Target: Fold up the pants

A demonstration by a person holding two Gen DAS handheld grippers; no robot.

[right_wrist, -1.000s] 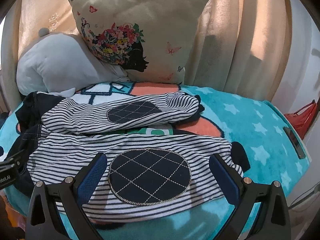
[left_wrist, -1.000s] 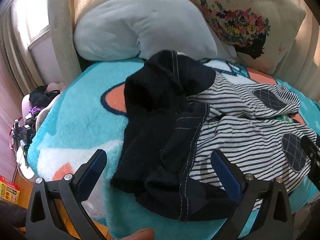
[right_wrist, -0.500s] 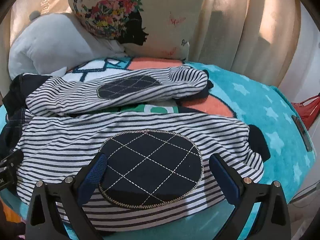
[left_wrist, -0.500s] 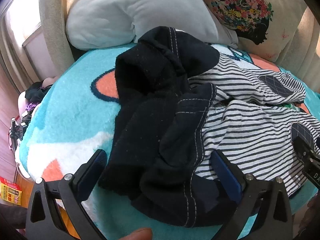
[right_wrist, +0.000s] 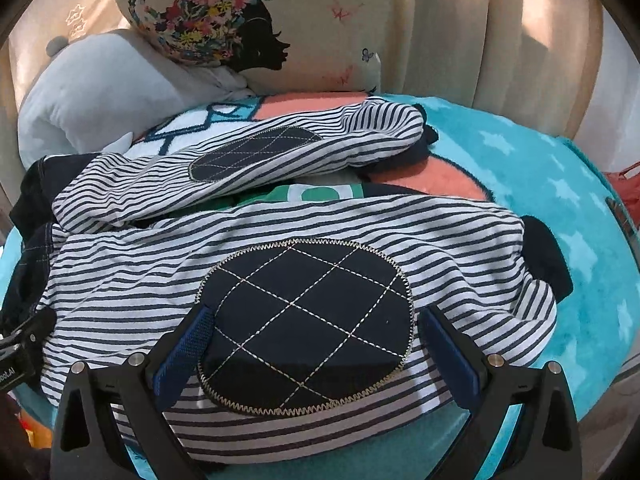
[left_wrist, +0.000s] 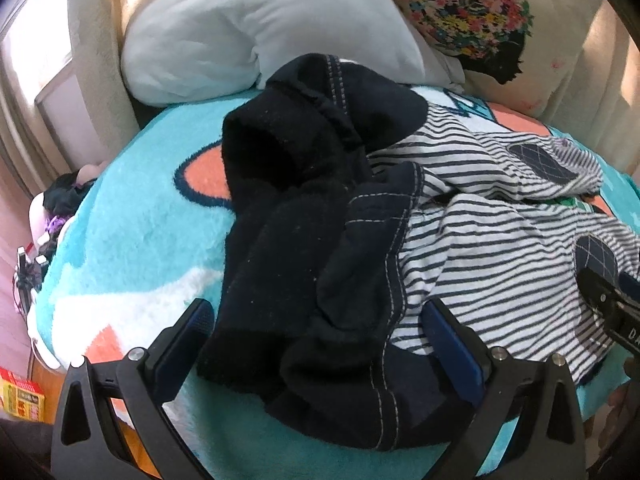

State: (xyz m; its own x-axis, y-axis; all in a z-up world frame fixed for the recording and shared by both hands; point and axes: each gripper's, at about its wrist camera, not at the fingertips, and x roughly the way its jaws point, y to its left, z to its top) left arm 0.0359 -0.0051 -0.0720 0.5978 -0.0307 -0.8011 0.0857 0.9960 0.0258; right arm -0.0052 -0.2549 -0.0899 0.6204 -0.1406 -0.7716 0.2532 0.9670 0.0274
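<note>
The pants (right_wrist: 280, 224) are striped white and navy with dark quilted oval knee patches (right_wrist: 308, 332) and a bunched dark navy waist part (left_wrist: 304, 216). They lie spread on a turquoise blanket (left_wrist: 132, 216), two legs pointing right. My left gripper (left_wrist: 320, 340) is open, its fingers straddling the crumpled dark waist at the near edge. My right gripper (right_wrist: 316, 344) is open, its fingers on either side of the near leg's knee patch. The right gripper's body also shows at the right edge of the left wrist view (left_wrist: 612, 304).
A grey-white pillow (left_wrist: 256, 28) and a floral silhouette cushion (right_wrist: 240, 28) stand at the back against beige curtains (right_wrist: 500, 28). The blanket's left edge drops to a floor with clutter (left_wrist: 24, 396). A red object (right_wrist: 624, 188) lies at the far right.
Both grippers have moved forward and lower toward the pants. The dark waist and the knee patch now fill the space between their open fingers.
</note>
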